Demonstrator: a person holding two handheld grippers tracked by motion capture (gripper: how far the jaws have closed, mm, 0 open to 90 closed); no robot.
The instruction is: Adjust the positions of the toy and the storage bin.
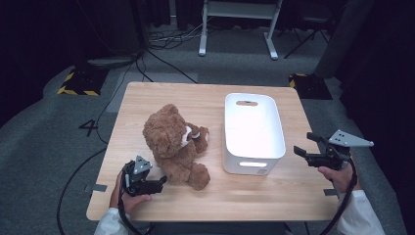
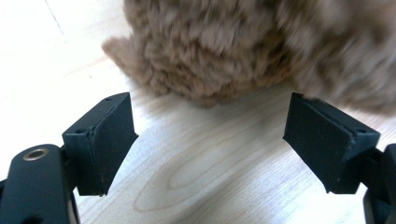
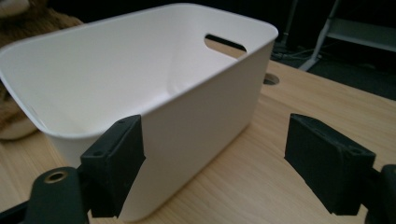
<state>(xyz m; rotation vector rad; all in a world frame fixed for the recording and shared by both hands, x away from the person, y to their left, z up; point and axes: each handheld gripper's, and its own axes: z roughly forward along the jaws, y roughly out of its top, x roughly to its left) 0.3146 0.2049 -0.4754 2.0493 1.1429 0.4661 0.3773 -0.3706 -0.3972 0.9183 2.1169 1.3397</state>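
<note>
A brown teddy bear (image 1: 174, 143) sits on the wooden table (image 1: 147, 95), left of a white plastic bin (image 1: 252, 132) with handle slots. My left gripper (image 1: 155, 183) is open at the bear's near side, close to its leg; in the left gripper view the fur (image 2: 224, 46) lies just beyond the jaws, with nothing between them. My right gripper (image 1: 304, 147) is open and held right of the bin. In the right gripper view the bin (image 3: 140, 79) is empty, its near corner just ahead of my left fingertip (image 3: 119, 156).
The table's front edge (image 1: 210, 215) runs just behind both hands. Bare wood (image 1: 303, 196) lies right of the bin. Beyond the table are grey floor, cables (image 1: 142, 63) and a white stand (image 1: 240, 24). A cable hole (image 3: 271, 79) shows in the tabletop.
</note>
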